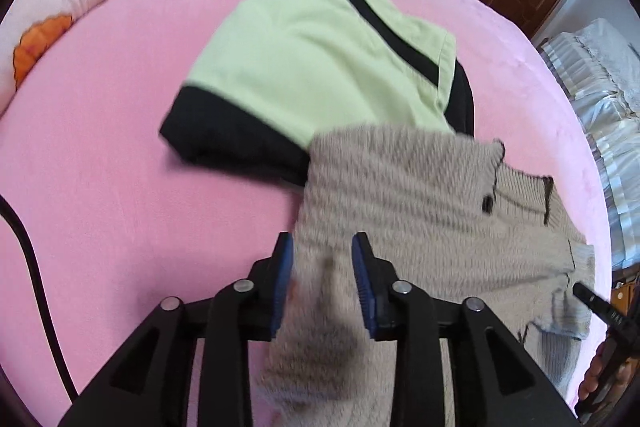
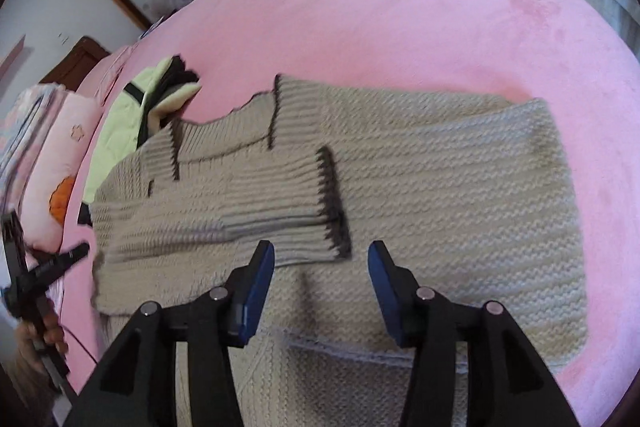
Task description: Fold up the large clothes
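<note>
Nearest the lens, both pairs of tongs stand apart and grip nothing: the left tongs straddle a loose fold of a beige knitted sweater, and the right tongs hover over its lower body. Partly folded on the pink bed, the sweater has a dark-edged ribbed cuff at twelve o'clock from the right tongs and overlaps a folded green and black garment. It looks thick, soft, floppy and fairly heavy, likely to sag and stretch, so its firmer ribbed edges or side folds seem the best holds.
</note>
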The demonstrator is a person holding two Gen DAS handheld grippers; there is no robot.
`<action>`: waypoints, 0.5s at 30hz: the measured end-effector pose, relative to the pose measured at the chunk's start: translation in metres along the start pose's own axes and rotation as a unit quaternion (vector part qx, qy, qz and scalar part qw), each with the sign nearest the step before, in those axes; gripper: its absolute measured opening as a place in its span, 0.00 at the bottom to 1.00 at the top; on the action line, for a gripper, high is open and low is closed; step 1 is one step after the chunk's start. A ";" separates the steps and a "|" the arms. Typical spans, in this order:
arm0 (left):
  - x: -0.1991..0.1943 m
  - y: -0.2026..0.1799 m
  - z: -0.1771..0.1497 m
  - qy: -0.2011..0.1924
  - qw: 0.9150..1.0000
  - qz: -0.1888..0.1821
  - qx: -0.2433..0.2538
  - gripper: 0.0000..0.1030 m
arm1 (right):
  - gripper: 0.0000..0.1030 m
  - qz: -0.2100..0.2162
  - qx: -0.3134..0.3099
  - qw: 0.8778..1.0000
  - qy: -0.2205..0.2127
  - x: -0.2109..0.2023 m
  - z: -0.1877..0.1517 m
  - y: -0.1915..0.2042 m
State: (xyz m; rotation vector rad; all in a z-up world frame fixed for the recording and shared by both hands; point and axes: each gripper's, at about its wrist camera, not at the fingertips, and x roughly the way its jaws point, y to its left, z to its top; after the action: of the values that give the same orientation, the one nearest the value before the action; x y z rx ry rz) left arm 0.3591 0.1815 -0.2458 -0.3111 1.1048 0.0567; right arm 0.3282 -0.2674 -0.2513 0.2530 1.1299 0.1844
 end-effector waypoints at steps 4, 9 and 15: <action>0.025 -0.004 0.020 0.022 1.000 -0.010 0.000 0.35 | 0.48 -0.011 0.010 1.000 0.006 0.023 0.002 -0.009; 0.050 -0.017 0.028 0.042 0.999 -0.004 0.019 0.16 | 0.10 0.018 0.016 0.999 0.025 0.020 0.004 -0.001; 0.046 -0.024 0.028 0.004 0.999 0.016 0.028 0.12 | 0.09 0.021 0.062 0.997 0.033 -0.017 -0.003 -0.017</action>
State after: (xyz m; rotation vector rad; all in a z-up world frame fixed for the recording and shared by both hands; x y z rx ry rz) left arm 0.4092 0.1609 -0.2696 -0.2433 1.1174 0.0523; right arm 0.3190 -0.2880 -0.2429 0.3822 1.2037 0.1608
